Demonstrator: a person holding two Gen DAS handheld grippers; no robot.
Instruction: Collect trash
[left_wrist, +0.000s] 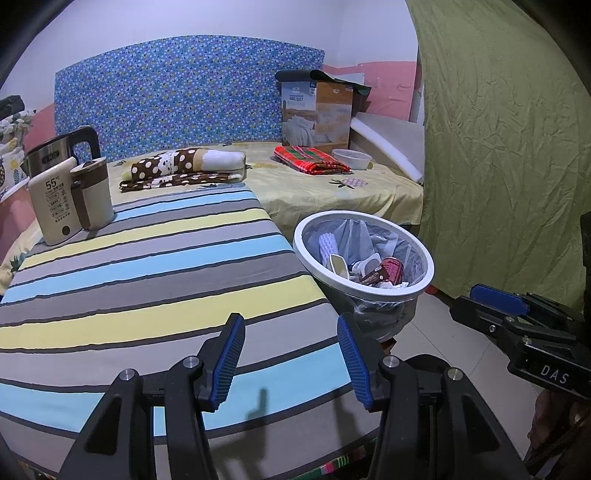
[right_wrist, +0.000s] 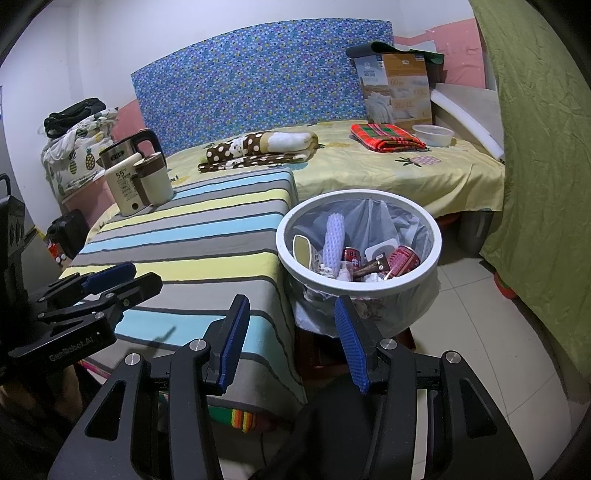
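Two grippers hover with their blue-padded fingers spread wide and nothing held between them: the left gripper (left_wrist: 291, 358) over the near edge of the striped table cover (left_wrist: 147, 288), the right gripper (right_wrist: 291, 341) over the table's corner, just short of the trash bin (right_wrist: 436, 236). The bin, a white-rimmed basket lined with a clear plastic bag, stands on the floor touching the table's right side, in front of the yellow-sheeted bed (right_wrist: 424, 173). Inside it lies the collected trash: a red can (right_wrist: 404, 260), a second red can (right_wrist: 351, 255), a white foam net sleeve (right_wrist: 334, 240), a brown wrapper (right_wrist: 371, 266), a white tray lid and crumpled tissue. At the table's far left corner stand a cream kettle base marked 55 (left_wrist: 50, 203), a brown-and-cream cup (left_wrist: 92, 195) touching it, and a steel kettle (left_wrist: 55, 157) behind. On the bed rest a polka-dot blanket (left_wrist: 177, 168), a red plaid cloth (left_wrist: 310, 158), a white bowl (left_wrist: 351, 158) and a quilt box (left_wrist: 317, 114).
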